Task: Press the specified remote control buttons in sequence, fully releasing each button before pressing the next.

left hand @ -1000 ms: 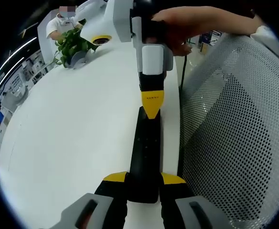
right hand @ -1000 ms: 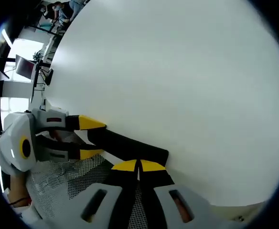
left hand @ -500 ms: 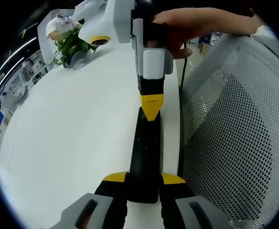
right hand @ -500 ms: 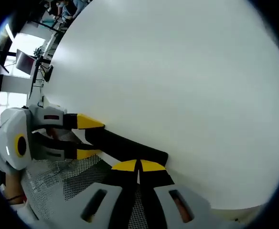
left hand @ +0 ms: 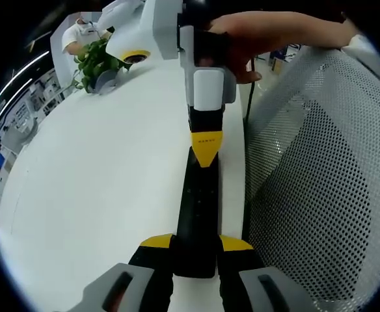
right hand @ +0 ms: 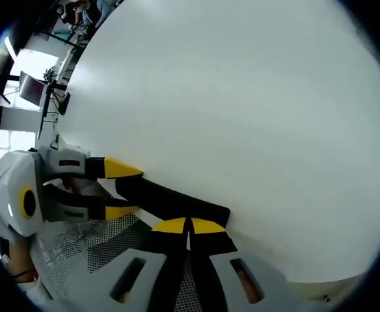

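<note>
**A:** so where's the remote control (left hand: 198, 214) sitting right now?

**B:** it's a long black slab lying on the white table (left hand: 92, 195), right along the table's edge. In the left gripper view the near end of it sits between the left gripper (left hand: 196, 246)'s two yellow-tipped jaws, one tip on each side and both look like they're touching it, so that one's clamped on the remote. The rest of the remote runs straight ahead of the jaws

**A:** and the other one?

**B:** the right gripper (right hand: 189, 226) comes in from the far end. In the left gripper view its yellow tip points down onto the far end of the remote, and a person's hand (left hand: 255, 36) is wrapped round its grey body above. In the right gripper view its own two yellow tips are pressed together with no gap, nothing between them, and they sit right at the near end of the remote (right hand: 170, 200). Can't tell which button is under there, way too small

**A:** anything else around?

**B:** a mesh chair back (left hand: 320, 182) just beside the remote on the right of the left jaws, and a leafy green plant (left hand: 95, 62) well ahead on the far left of the table. In the right gripper view the left gripper (right hand: 115, 188) shows ahead and to the left, holding the remote's far end
</note>
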Demonstrator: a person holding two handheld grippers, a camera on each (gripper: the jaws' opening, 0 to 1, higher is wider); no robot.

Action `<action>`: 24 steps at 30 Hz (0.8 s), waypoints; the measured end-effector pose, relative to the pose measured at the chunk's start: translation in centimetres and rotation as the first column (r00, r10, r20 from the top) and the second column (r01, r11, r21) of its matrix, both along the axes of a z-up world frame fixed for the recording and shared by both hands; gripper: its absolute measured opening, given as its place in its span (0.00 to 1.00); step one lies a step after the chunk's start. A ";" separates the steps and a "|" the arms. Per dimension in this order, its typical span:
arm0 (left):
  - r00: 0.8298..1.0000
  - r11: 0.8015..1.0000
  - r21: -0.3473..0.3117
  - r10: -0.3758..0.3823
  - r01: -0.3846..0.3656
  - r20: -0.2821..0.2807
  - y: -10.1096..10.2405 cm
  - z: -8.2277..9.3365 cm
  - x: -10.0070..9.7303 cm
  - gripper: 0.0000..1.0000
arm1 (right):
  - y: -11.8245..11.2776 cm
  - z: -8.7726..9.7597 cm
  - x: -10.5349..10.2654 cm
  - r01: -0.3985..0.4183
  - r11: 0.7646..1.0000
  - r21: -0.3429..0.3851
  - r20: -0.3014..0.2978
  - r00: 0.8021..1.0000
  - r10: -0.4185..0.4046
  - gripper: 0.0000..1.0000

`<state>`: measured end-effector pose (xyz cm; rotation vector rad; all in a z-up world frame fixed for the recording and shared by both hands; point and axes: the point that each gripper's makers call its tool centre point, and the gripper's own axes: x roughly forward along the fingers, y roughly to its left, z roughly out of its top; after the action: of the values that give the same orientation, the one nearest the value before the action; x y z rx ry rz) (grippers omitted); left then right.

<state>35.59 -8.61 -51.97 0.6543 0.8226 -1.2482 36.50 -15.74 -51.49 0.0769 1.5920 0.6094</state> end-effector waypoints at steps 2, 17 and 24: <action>1.000 1.000 -0.002 0.001 -0.001 0.000 0.0 0.0 0.0 0.25 | 0.0 0.0 0.0 -0.002 1.000 0.005 -0.002 1.000 0.002 0.00; 1.000 1.000 -0.005 0.001 -0.001 0.001 -0.1 -0.2 0.2 0.25 | -0.1 -0.1 -0.1 0.001 1.000 -0.006 -0.007 1.000 -0.001 0.00; 1.000 1.000 -0.003 -0.002 0.002 0.000 -0.1 -0.1 0.1 0.25 | 0.0 -0.1 -0.1 0.005 1.000 -0.001 -0.017 1.000 -0.005 0.00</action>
<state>35.72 -8.68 -52.10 0.6532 0.8201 -1.2515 36.39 -15.77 -51.63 0.0856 1.6081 0.6051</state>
